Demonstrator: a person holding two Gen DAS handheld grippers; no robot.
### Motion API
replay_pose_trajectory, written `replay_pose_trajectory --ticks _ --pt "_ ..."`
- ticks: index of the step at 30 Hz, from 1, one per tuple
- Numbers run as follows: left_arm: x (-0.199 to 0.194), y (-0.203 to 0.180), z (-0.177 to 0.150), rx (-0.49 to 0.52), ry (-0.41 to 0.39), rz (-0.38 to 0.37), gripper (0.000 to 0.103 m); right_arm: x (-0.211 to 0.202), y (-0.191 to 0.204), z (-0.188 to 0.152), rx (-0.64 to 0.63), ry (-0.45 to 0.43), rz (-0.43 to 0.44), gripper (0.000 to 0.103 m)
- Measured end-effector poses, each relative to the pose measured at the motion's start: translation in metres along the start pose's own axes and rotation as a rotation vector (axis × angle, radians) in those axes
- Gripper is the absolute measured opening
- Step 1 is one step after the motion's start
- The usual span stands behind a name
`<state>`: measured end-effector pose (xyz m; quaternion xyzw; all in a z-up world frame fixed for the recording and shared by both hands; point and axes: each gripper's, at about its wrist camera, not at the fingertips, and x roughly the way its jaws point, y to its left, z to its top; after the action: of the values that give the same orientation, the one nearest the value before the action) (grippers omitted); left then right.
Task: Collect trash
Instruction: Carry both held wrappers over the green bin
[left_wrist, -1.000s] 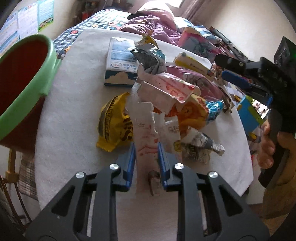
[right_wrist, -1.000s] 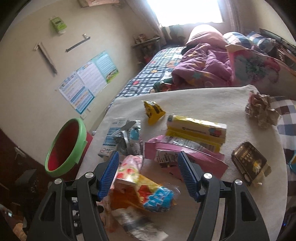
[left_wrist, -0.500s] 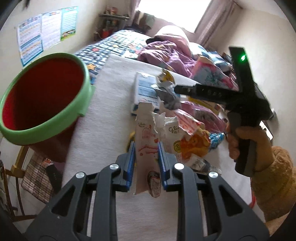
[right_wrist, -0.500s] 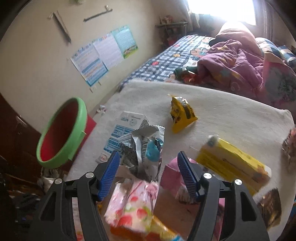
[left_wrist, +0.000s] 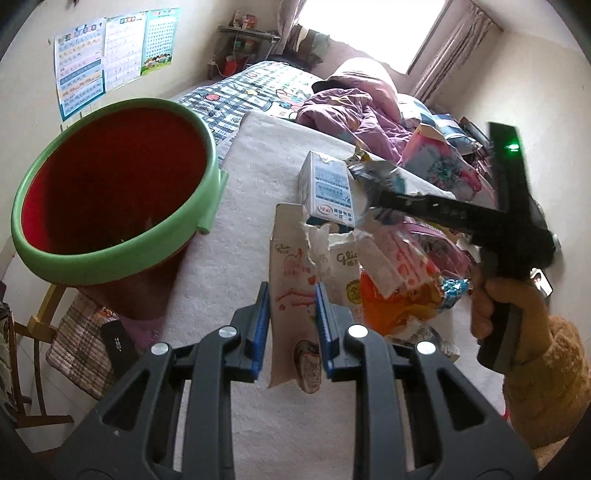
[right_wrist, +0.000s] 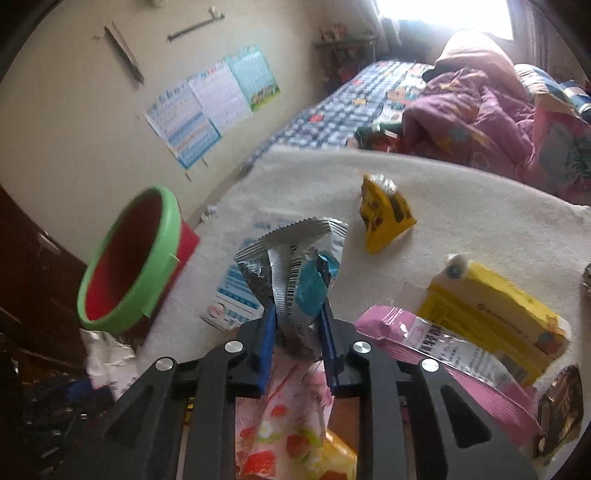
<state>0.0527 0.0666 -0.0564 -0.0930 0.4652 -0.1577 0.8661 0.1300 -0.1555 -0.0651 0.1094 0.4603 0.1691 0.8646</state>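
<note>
Torn carton (left_wrist: 291, 273) is being clamped by left gripper (left_wrist: 291, 314), foil wrapper (right_wrist: 295, 280) by right gripper (right_wrist: 297, 332); either may be dropped short of bin (left_wrist: 110, 254) beside table edge (left_wrist: 221, 258) if grip loosens.

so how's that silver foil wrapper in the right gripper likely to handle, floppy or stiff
Probably floppy and light: the silver foil wrapper is crumpled and creased above the right gripper, yet stands up, so it has some spring. The glossy foil may slip unless the gripper stays shut.

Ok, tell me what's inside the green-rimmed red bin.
In the left wrist view the bin shows bare red inner wall, with maybe a few small scraps low down. Its bottom is in shadow and partly cut off by the near rim, so I cannot tell.
</note>
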Motion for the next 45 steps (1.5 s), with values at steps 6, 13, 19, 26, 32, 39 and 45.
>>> replay_pose_trajectory --ticks 6,13,19,26,32,39,45 --pt "-0.001 0.004 0.002 0.007 -0.016 0.002 0.023 -0.044 0.011 0.000 0.017 -0.106 0.025 0.021" --pt "-0.012 0.013 0.017 0.005 -0.069 0.023 0.023 -0.070 0.029 0.000 0.029 -0.176 0.043 0.021" --pt "-0.021 0.025 0.028 0.005 -0.107 0.039 0.023 -0.073 0.037 -0.002 0.037 -0.192 0.044 0.021" --pt "-0.024 0.042 0.034 -0.008 -0.117 0.039 0.023 -0.074 0.058 0.001 0.015 -0.223 0.025 0.021" --pt "-0.028 0.058 0.042 -0.006 -0.132 0.036 0.023 -0.068 0.072 0.005 -0.003 -0.232 0.013 0.021" --pt "-0.028 0.080 0.052 -0.004 -0.127 0.038 0.023 -0.056 0.087 0.007 -0.004 -0.225 0.008 0.021" --pt "-0.029 0.098 0.062 0.001 -0.133 0.042 0.023 -0.043 0.101 0.011 0.006 -0.222 0.008 0.021"
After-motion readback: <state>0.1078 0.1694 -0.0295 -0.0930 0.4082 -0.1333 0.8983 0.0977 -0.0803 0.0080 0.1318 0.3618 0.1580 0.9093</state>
